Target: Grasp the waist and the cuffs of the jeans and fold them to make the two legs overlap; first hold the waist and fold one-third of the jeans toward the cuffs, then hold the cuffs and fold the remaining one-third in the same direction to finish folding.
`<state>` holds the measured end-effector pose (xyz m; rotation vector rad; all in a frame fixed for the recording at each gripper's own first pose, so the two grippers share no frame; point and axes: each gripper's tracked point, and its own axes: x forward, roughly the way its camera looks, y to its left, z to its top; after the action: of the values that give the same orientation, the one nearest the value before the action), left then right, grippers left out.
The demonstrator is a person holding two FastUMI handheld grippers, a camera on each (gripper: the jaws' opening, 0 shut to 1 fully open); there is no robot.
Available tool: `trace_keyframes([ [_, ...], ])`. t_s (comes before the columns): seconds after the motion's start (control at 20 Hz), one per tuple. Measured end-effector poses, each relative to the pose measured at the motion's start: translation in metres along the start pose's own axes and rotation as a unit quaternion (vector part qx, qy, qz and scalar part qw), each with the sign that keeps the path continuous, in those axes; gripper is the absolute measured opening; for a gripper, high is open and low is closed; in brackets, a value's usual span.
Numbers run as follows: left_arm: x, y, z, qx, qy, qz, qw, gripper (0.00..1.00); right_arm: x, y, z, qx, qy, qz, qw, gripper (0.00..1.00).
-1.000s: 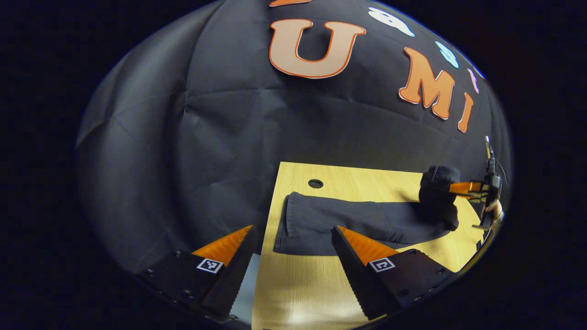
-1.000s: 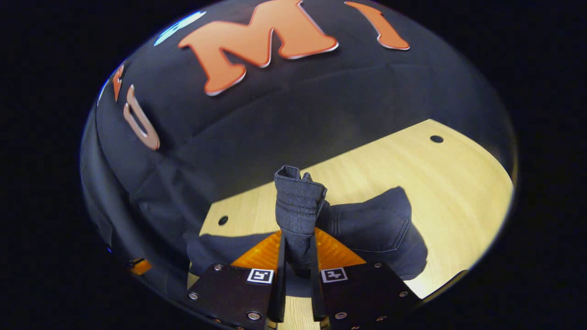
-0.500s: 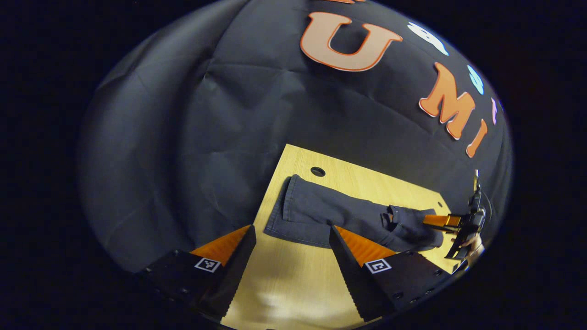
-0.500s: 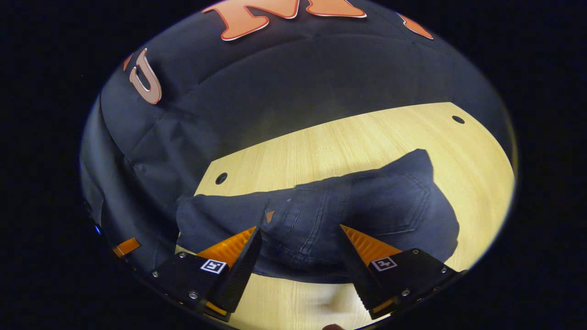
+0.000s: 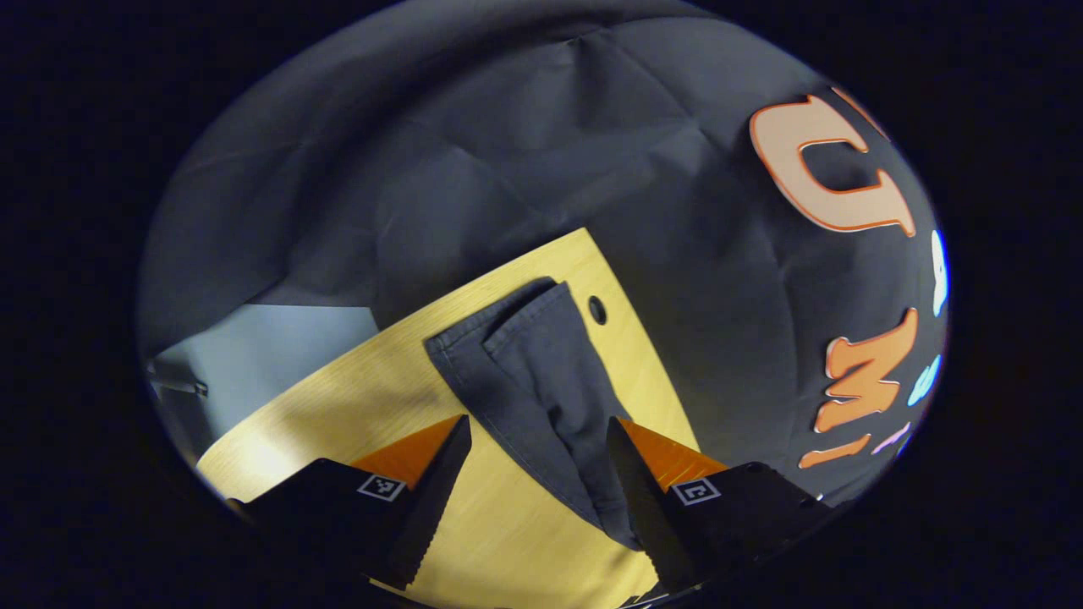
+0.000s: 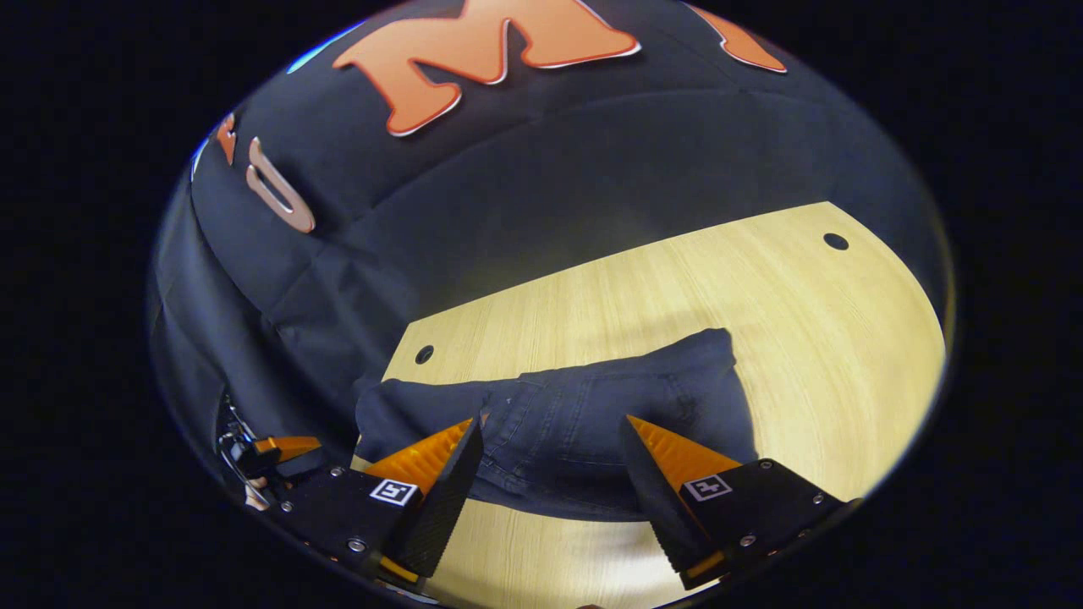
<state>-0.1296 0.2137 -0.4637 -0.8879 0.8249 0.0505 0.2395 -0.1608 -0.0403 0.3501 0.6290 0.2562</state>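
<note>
Dark blue jeans point(image 6: 592, 414) lie on the light wooden table point(image 6: 761, 296), with the waist part folded over the legs. In the right gripper view my right gripper point(image 6: 550, 474) hangs open just above that folded waist part, holding nothing. In the left gripper view the two cuffs point(image 5: 508, 330) lie one on the other near the table's far corner, and the legs point(image 5: 558, 423) run toward me between the fingers. My left gripper point(image 5: 537, 474) is open above the legs. The left gripper point(image 6: 271, 448) also appears at the lower left of the right gripper view.
A round hole point(image 5: 597, 309) sits in the table beside the cuffs; two more holes point(image 6: 424, 353) point(image 6: 836, 241) show in the right gripper view. The table's edge point(image 5: 338, 355) drops off to a pale floor point(image 5: 279, 355). Black cloth wall stands behind.
One second ago the right gripper was shut on the waist; it let go, and now stands open above the folded part. The left gripper has swung round so the legs run between its fingers.
</note>
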Motion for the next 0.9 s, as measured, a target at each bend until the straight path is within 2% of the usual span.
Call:
trace_keyframes([
  [0.1,0.024,0.016,0.01,-0.009,-0.002,0.029,1.0,0.98,-0.005,-0.016,0.004,0.02,0.002,0.001,1.0,0.98],
  [0.25,0.046,0.041,0.022,-0.052,-0.012,0.069,0.996,0.98,0.0,-0.037,-0.002,0.041,0.015,-0.011,0.999,0.98],
  [0.35,0.052,0.046,0.022,-0.084,0.003,0.08,0.993,0.98,0.005,-0.04,-0.009,0.043,0.026,-0.015,0.999,0.98],
  [0.45,0.056,0.052,0.011,-0.091,0.024,0.1,0.991,0.98,0.009,-0.037,-0.016,0.046,0.037,-0.014,0.998,0.99],
  [0.5,0.064,0.048,0.016,-0.085,0.007,0.099,0.991,0.95,0.013,-0.037,-0.02,0.053,0.042,-0.01,0.998,0.99],
  [0.6,0.074,0.037,0.023,-0.08,0.004,0.081,0.994,0.95,0.017,-0.038,-0.025,0.058,0.05,-0.01,0.997,0.99],
  [0.8,0.105,0.007,0.027,-0.059,-0.001,0.005,0.998,0.95,0.022,-0.044,-0.024,0.055,0.055,-0.024,0.997,0.99],
  [0.85,0.108,-0.002,0.03,-0.07,-0.002,-0.012,0.997,0.95,0.021,-0.047,-0.024,0.057,0.055,-0.026,0.997,0.99],
  [0.9,0.118,-0.018,0.03,-0.119,-0.006,-0.046,0.992,0.98,0.019,-0.051,-0.022,0.062,0.054,-0.03,0.996,0.99],
])
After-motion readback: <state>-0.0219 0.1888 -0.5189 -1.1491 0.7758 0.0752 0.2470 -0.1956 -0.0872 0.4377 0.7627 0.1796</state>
